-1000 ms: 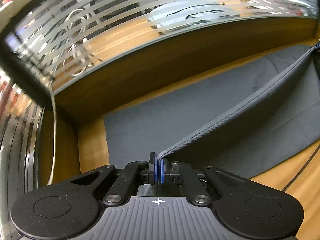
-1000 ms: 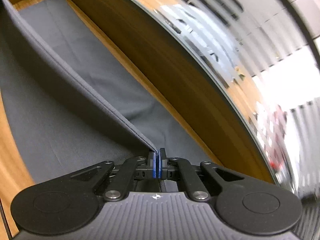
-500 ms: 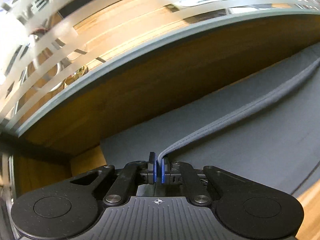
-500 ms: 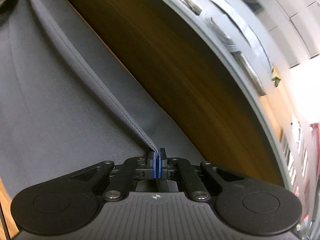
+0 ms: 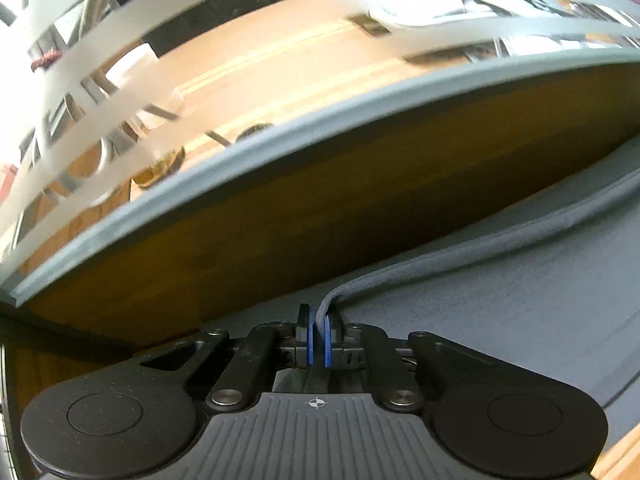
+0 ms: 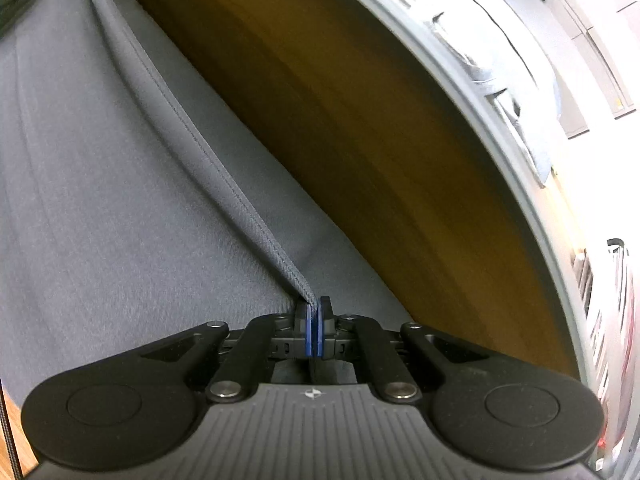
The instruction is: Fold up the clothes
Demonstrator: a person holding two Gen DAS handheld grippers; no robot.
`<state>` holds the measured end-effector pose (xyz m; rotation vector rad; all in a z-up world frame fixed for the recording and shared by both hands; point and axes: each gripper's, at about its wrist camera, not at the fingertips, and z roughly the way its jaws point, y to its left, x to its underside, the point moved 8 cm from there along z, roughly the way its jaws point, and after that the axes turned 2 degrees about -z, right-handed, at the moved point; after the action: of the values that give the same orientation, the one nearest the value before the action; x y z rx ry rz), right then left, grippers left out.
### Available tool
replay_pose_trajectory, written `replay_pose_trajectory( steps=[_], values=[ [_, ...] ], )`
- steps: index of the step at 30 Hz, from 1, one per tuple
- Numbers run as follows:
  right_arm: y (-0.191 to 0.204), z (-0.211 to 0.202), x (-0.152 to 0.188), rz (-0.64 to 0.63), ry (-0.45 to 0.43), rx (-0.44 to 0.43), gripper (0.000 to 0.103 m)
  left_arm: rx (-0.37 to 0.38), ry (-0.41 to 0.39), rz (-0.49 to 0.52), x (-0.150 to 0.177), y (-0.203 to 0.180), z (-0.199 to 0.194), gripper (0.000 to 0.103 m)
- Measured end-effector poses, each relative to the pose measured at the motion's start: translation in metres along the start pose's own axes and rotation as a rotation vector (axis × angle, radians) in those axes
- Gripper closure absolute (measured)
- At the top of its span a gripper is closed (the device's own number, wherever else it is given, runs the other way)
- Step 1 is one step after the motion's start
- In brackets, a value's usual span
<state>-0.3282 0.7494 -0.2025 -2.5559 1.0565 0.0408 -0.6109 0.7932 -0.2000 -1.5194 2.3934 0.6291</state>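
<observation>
While both blue-padded tools are pointing steeply downward, the left gripper (image 5: pixel 319 336) is pinching the stitched hem (image 5: pixel 460 258) of the grey garment (image 5: pixel 500 320) between nearly closed jaws, a sliver of gap showing beside the cloth. At the other end, the right gripper (image 6: pixel 314 330) is clamping the same hem (image 6: pixel 224 184) with its jaws pressed tight. Between them the hem is lying as a low ridge on the garment (image 6: pixel 100 220), which is spreading flat over the wooden counter (image 5: pixel 624 456) beside a wooden back panel (image 5: pixel 320 208) and striped frosted glass (image 5: pixel 120 80).
</observation>
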Motion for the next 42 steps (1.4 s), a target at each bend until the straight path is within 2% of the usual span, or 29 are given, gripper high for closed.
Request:
replay_pose_trajectory(
  steps=[3, 6, 7, 8, 10, 13, 15, 17, 20, 26, 29, 31, 33, 35, 38, 39, 40, 41, 42],
  values=[
    [-0.007, 0.001, -0.004, 0.014, -0.012, 0.022, 0.101, -0.013, -0.005, -0.017, -0.003, 0.001, 0.006, 0.093],
    [-0.009, 0.006, -0.007, 0.012, -0.013, 0.037, 0.1, -0.029, -0.01, -0.037, 0.001, 0.003, 0.009, 0.085],
    [-0.008, 0.008, -0.008, 0.005, -0.011, 0.041, 0.1, -0.035, -0.013, -0.045, 0.003, 0.004, 0.008, 0.078],
    [-0.006, 0.01, -0.008, -0.009, -0.011, 0.046, 0.1, -0.041, -0.015, -0.053, 0.005, 0.005, 0.008, 0.063],
    [-0.004, 0.011, -0.009, -0.031, -0.019, 0.06, 0.098, -0.048, -0.024, -0.073, 0.01, 0.008, 0.003, 0.051],
    [-0.004, 0.006, -0.01, -0.025, -0.04, 0.071, 0.091, -0.043, -0.036, -0.133, 0.026, 0.014, -0.017, 0.05],
    [-0.003, 0.001, -0.01, -0.014, -0.056, 0.079, 0.078, -0.044, -0.033, -0.177, 0.042, 0.016, -0.03, 0.048],
    [0.0, -0.007, -0.009, -0.008, -0.073, 0.081, 0.072, -0.045, -0.021, -0.217, 0.06, 0.016, -0.041, 0.047],
    [0.007, -0.018, -0.007, -0.002, -0.091, 0.069, 0.068, -0.042, 0.0, -0.263, 0.09, 0.013, -0.053, 0.047],
    [0.035, -0.038, 0.001, 0.0, -0.109, 0.0, 0.066, -0.052, 0.073, -0.364, 0.144, 0.01, -0.056, 0.048],
    [0.056, -0.046, 0.004, -0.005, -0.118, -0.043, 0.066, -0.039, 0.091, -0.453, 0.164, 0.011, -0.057, 0.051],
    [0.071, -0.049, 0.007, -0.014, -0.117, -0.065, 0.066, -0.021, 0.094, -0.525, 0.171, 0.011, -0.058, 0.059],
    [0.083, -0.05, 0.01, -0.021, -0.112, -0.083, 0.066, -0.007, 0.092, -0.598, 0.164, 0.017, -0.053, 0.062],
    [0.107, -0.065, 0.052, -0.01, -0.108, -0.096, 0.066, -0.01, 0.089, -0.669, 0.148, 0.028, -0.048, 0.062],
    [0.13, -0.07, 0.033, 0.016, -0.099, -0.108, 0.066, -0.034, 0.104, -0.761, 0.151, 0.038, -0.04, 0.062],
    [0.127, -0.065, 0.034, 0.026, -0.096, -0.11, 0.066, -0.044, 0.113, -0.78, 0.15, 0.041, -0.038, 0.064],
    [0.124, -0.061, 0.036, 0.037, -0.093, -0.111, 0.066, -0.05, 0.115, -0.794, 0.146, 0.046, -0.036, 0.08],
    [0.123, -0.062, 0.039, 0.049, -0.088, -0.111, 0.066, -0.06, 0.119, -0.799, 0.146, 0.048, -0.035, 0.101],
    [0.12, -0.062, 0.043, 0.062, -0.082, -0.111, 0.066, -0.074, 0.123, -0.797, 0.149, 0.049, -0.035, 0.101]
  ],
)
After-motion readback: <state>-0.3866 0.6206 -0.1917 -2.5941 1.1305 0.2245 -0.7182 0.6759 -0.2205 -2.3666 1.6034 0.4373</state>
